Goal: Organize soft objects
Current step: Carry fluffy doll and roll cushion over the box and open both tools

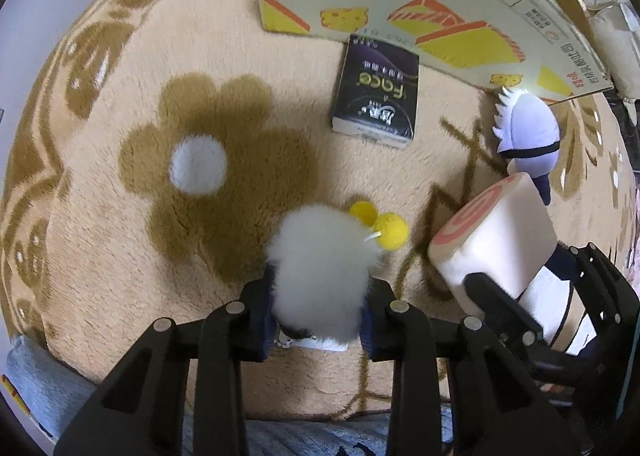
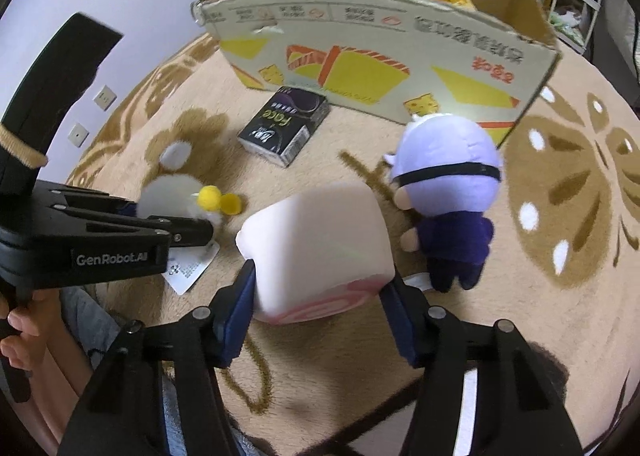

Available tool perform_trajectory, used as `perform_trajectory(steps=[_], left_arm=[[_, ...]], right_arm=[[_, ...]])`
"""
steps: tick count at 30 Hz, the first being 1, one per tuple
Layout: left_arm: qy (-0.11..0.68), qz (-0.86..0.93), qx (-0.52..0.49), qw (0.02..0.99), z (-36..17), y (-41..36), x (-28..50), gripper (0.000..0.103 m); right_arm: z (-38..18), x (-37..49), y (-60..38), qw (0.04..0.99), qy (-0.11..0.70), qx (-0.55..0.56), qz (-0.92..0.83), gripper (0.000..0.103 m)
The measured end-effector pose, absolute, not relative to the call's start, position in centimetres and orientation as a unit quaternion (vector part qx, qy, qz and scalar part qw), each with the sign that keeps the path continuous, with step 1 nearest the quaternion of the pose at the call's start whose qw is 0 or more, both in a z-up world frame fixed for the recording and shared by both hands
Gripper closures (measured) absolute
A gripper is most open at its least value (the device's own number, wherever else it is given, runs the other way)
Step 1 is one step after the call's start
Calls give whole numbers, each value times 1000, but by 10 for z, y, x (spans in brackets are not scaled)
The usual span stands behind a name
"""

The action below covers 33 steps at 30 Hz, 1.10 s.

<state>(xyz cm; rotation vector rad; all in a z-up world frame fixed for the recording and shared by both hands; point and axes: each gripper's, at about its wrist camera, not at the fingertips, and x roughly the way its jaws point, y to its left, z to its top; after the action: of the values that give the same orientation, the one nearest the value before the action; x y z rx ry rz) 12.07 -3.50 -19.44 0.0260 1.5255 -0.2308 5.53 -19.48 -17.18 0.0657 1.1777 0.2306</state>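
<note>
On the beige flower rug [image 1: 100,216] | my left gripper [image 1: 320,312] clenches the fluffy white plush with yellow pompoms [image 1: 320,264], right gripper [image 2: 320,296] grasps the pale pink foam block [image 2: 316,244] | step: pickup | next: I should lift both into the open cardboard box [image 2: 380,56].

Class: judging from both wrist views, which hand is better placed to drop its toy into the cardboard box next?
Probably right: the right gripper already clamps the pink roll cushion, facing the cardboard box.
</note>
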Motion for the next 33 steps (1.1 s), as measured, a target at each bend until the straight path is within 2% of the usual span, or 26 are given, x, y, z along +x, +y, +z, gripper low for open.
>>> perform_trajectory(steps=[9, 20, 33], left_arm=[[615, -86, 27, 783, -150, -35, 116, 72], [491, -101, 31, 865, -82, -38, 106, 72], [428, -88, 40, 898, -39, -32, 139, 71]], right_arm=[[-148, 48, -226, 852, 513, 71, 72, 46], [-103, 33, -240, 889, 444, 85, 67, 46], [-72, 61, -247, 913, 393, 97, 57, 46]])
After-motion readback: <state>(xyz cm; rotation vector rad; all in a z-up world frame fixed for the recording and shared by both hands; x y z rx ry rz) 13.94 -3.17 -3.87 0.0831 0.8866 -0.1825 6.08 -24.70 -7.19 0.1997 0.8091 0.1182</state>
